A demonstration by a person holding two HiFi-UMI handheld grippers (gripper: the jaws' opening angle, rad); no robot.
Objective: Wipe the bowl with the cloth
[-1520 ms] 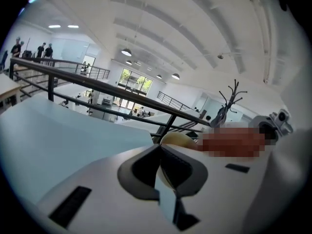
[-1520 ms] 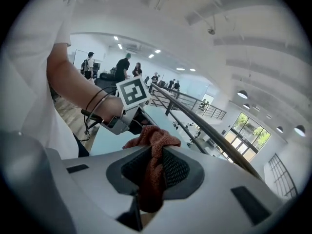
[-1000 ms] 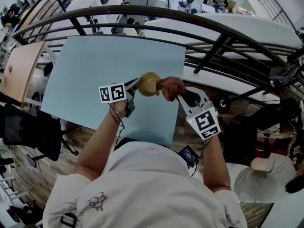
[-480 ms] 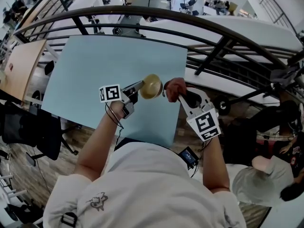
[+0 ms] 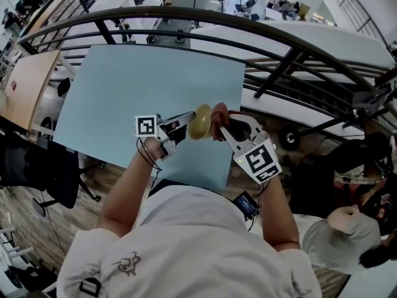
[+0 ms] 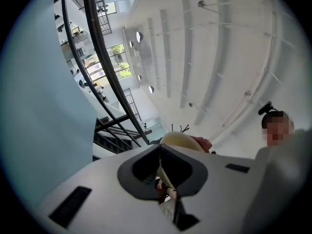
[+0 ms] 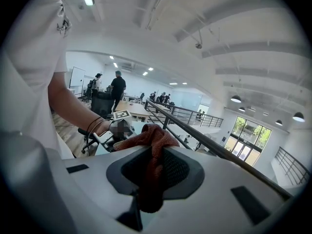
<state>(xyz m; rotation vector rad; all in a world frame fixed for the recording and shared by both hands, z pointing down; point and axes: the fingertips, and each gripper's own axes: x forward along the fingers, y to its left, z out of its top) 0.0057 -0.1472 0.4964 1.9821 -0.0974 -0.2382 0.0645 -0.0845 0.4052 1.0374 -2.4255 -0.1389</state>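
I hold a cream-yellow bowl [image 5: 200, 121] in the air above the near edge of the light blue table [image 5: 142, 85]. My left gripper [image 5: 184, 121] is shut on the bowl's rim and keeps the bowl tipped on its side. In the left gripper view the rim of the bowl [image 6: 183, 140] runs between the jaws of the left gripper [image 6: 163, 172]. My right gripper [image 5: 224, 128] is shut on a rust-red cloth [image 5: 219, 117], which lies against the bowl's right side. The right gripper view shows the cloth [image 7: 152, 140] bunched between the jaws of the right gripper [image 7: 150, 179].
A black metal railing [image 5: 279, 48] curves round the far and right sides of the table, with a lower floor beyond it. A black chair [image 5: 37, 166] stands at the left. A person in a white cap [image 5: 335, 241] sits at the lower right.
Both grippers have drawn closer together and toward me. The left gripper has rolled and tipped the bowl more on edge. The cloth has moved left, up against the bowl.
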